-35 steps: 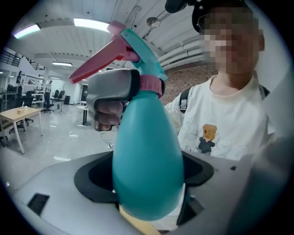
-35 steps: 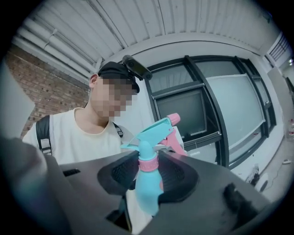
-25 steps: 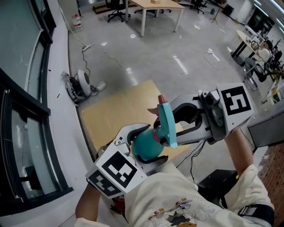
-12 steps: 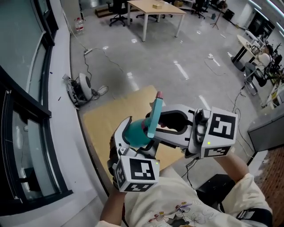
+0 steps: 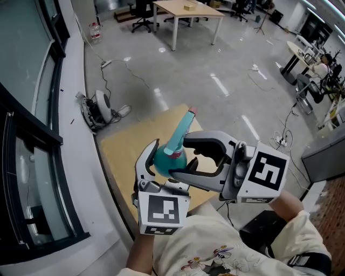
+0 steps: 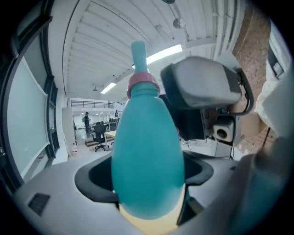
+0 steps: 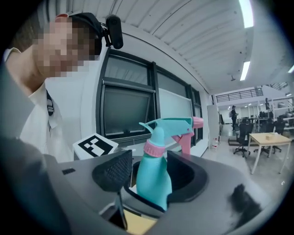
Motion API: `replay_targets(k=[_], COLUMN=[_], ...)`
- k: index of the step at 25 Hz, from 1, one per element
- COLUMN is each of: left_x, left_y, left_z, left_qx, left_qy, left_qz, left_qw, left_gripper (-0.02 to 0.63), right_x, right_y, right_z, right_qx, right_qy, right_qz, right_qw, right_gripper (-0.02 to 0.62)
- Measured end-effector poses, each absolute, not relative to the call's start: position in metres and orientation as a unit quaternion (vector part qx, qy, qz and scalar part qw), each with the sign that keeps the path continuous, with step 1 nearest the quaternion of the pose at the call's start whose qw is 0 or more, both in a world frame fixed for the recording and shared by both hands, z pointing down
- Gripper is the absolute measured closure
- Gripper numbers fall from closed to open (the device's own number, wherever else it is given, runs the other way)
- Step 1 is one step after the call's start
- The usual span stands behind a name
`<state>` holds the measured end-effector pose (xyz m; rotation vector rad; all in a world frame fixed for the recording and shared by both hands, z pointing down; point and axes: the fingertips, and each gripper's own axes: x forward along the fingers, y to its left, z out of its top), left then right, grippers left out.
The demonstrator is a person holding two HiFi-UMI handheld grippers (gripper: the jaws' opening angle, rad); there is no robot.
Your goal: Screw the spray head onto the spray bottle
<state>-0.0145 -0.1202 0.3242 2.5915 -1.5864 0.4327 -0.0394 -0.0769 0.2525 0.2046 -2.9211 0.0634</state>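
Observation:
A teal spray bottle (image 5: 168,160) is held up in front of the person's chest. Its teal spray head (image 5: 180,129), with a pink collar (image 5: 173,152), sits on its neck and its nozzle points away. My left gripper (image 5: 161,171) is shut on the bottle's body (image 6: 147,156) from below. My right gripper (image 5: 177,159) reaches in from the right. Its jaws are opening on either side of the bottle (image 7: 154,181), and its ribbed pad (image 7: 115,170) stands off it. The spray head (image 7: 171,125) rises above them.
A light wooden tabletop (image 5: 135,141) lies under both grippers, with its left edge along a dark-framed window (image 5: 29,156). A round device with cables (image 5: 99,105) sits on the grey floor beyond. A table (image 5: 186,9) and chairs stand far back.
The right gripper has let go of the spray head and its jaws have widened lower around the bottle. The left gripper has turned, and the bottle now leans with its head pointing away.

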Motion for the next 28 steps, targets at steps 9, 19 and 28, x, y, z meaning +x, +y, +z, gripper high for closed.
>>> replay_targets(k=[9,19,28], left_x=[-0.014,0.021,0.025], left_y=[-0.126,-0.115,-0.099], left_z=[0.311,0.304,0.314], left_qx=[0.863,0.9,0.899], left_qy=[-0.488,-0.408,-0.397], left_qz=[0.13,0.153,0.184], left_qw=[0.011,-0.031,-0.022], left_gripper=[0.192,0.192,0.192], right_x=[0.014,0.015,-0.006], right_y=[-0.083,-0.093,-0.068], right_z=[0.253,0.204,0.219], right_qx=[0.062,-0.107,-0.187], right_qy=[-0.989,-0.988,-0.972], right_qz=[0.057,0.074,0.079], right_qw=[0.12,0.078,0.117], right_gripper=[0.351,0.287,0.448])
